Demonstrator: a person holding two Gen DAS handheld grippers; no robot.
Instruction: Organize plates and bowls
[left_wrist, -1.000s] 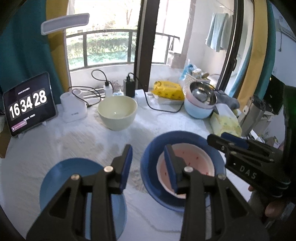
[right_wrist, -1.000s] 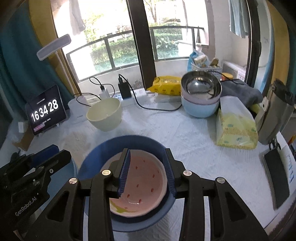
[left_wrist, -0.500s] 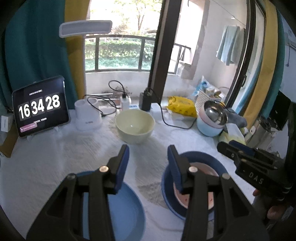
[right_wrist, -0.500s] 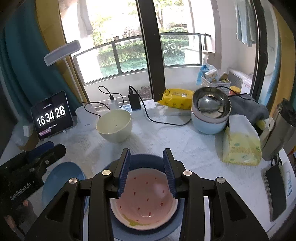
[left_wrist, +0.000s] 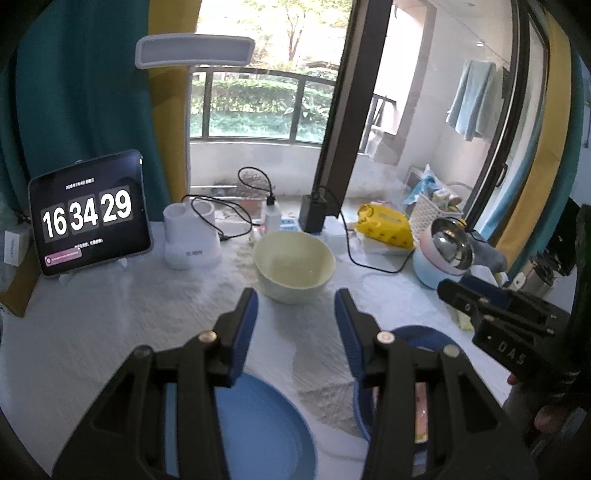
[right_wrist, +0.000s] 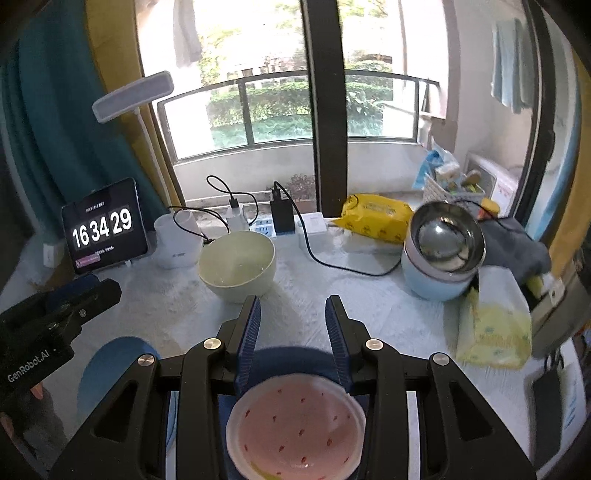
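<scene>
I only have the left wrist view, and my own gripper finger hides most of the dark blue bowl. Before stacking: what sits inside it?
Observer: A pink dish with a white rim and red seed marks is nested in the dark blue bowl.
Operator: Is the right gripper holding it?
Observer: No. The right gripper is open, with nothing between its pads.
Operator: Anything close on the bowl's right?
Observer: A pale yellow tissue pack stands on the table there.

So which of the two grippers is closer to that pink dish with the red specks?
Right. The right gripper hangs right above the pink dish; the left gripper is off to its side, over a blue plate.
</scene>
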